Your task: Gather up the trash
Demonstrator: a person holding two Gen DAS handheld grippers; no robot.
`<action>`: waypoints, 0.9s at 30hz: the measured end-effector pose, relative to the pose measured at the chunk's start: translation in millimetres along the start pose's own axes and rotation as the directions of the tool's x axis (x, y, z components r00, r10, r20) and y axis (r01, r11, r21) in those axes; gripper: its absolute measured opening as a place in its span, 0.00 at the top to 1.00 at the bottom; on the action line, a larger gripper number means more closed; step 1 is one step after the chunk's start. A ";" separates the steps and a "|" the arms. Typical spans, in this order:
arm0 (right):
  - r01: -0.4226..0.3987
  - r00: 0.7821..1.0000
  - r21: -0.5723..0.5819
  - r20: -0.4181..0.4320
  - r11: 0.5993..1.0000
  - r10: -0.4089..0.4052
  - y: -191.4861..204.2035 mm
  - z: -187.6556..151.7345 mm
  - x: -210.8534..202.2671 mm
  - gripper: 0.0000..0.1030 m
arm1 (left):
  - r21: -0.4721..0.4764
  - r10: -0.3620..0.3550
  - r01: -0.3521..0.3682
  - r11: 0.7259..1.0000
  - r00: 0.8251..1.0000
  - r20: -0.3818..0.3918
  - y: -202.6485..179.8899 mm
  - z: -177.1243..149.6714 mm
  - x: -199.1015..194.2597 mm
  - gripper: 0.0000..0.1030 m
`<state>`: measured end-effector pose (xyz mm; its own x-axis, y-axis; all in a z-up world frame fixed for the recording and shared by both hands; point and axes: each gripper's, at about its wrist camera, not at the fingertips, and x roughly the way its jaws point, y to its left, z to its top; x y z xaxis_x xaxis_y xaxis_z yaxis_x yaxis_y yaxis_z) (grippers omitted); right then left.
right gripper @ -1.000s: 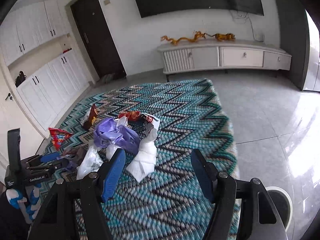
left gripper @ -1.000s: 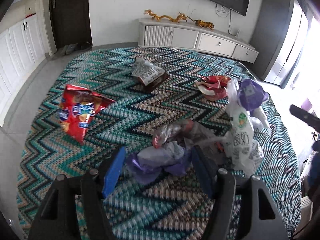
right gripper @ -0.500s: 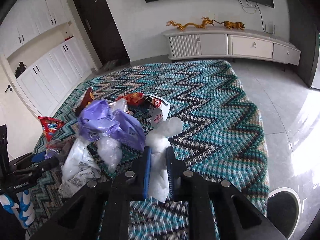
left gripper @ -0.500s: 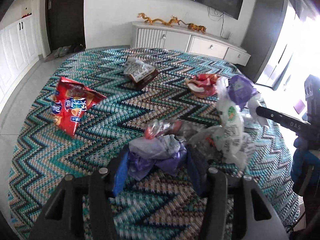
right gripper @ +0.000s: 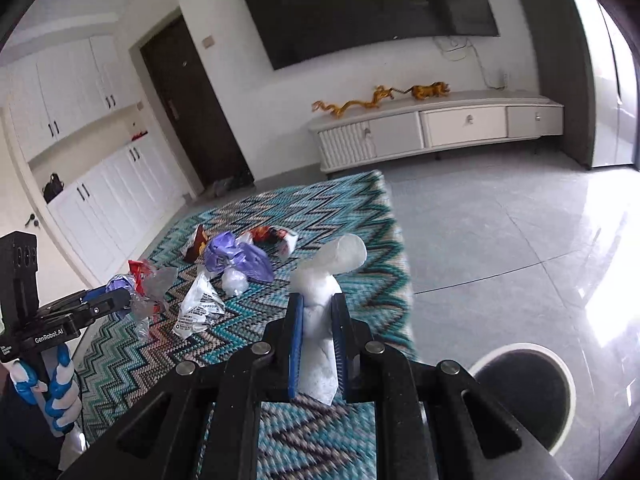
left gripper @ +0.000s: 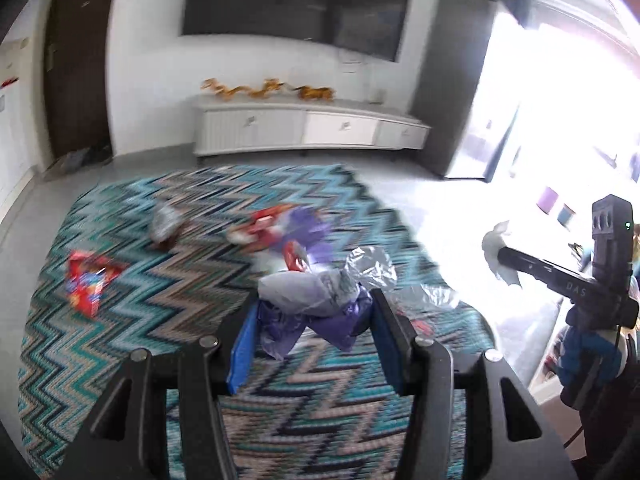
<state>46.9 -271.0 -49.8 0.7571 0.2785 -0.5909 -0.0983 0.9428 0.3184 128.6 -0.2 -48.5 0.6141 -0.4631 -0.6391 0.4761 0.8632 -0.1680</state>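
My right tongs [right gripper: 316,320] have just clamped on the crumpled white paper wad [right gripper: 326,280], centre frame; my left tongs [left gripper: 314,332] have closed on the purple-grey plastic bag bundle [left gripper: 316,304]. Both loads now hang clear of the teal zigzag rug [left gripper: 160,300], ready for binning, while red snack wrappers [left gripper: 86,284] remain at mid-left.

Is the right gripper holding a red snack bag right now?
No, the right gripper is clamped on a crumpled white tissue.

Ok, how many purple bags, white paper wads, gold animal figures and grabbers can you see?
Purple bags: 2
White paper wad: 1
Gold animal figures: 2
Grippers: 2, the left gripper and the right gripper
Total: 7
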 end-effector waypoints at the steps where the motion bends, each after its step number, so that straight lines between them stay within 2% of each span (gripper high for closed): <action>1: 0.011 1.000 0.008 0.014 1.000 -0.011 -6.1 -1.3 -10.1 0.87 | 0.019 -0.019 0.019 1.000 1.000 0.001 -12.3 2.2 1.1 0.52; 5: 0.058 0.997 0.046 0.044 0.997 -0.060 -33.6 -10.0 -41.1 0.87 | 0.081 -0.064 0.064 0.995 0.998 -0.003 -55.0 8.7 10.7 0.52; 9: 0.090 0.995 0.094 0.040 0.991 -0.094 -59.1 -23.2 -54.3 0.87 | 0.097 -0.063 0.066 0.993 0.997 -0.033 -70.3 3.2 19.6 0.52; 16: 0.093 0.995 0.141 0.030 0.986 -0.098 -76.2 -34.3 -51.1 0.87 | 0.052 -0.046 0.056 0.997 0.983 -0.176 -52.8 -31.0 42.3 0.44; 21: 0.083 0.995 0.146 0.035 0.986 -0.089 -79.9 -36.5 -51.1 0.87 | 0.032 -0.014 0.024 0.999 0.957 -0.290 -37.7 -67.9 64.0 0.44; 23: 0.084 0.995 0.145 0.036 0.986 -0.090 -80.7 -36.0 -51.6 0.87 | 0.019 -0.017 0.024 1.000 0.951 -0.308 -34.5 -76.2 63.8 0.43; 27: 0.089 0.994 0.153 0.042 0.984 -0.097 -84.9 -35.7 -53.8 0.87 | 0.014 -0.011 0.015 1.000 0.956 -0.292 -30.7 -79.6 55.1 0.41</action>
<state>-8.5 -359.5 -71.6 0.7897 0.1782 -0.5871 0.0696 0.9247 0.3744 97.7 -36.3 -138.3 0.3986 -0.3934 -0.8285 0.4939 0.8533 -0.1675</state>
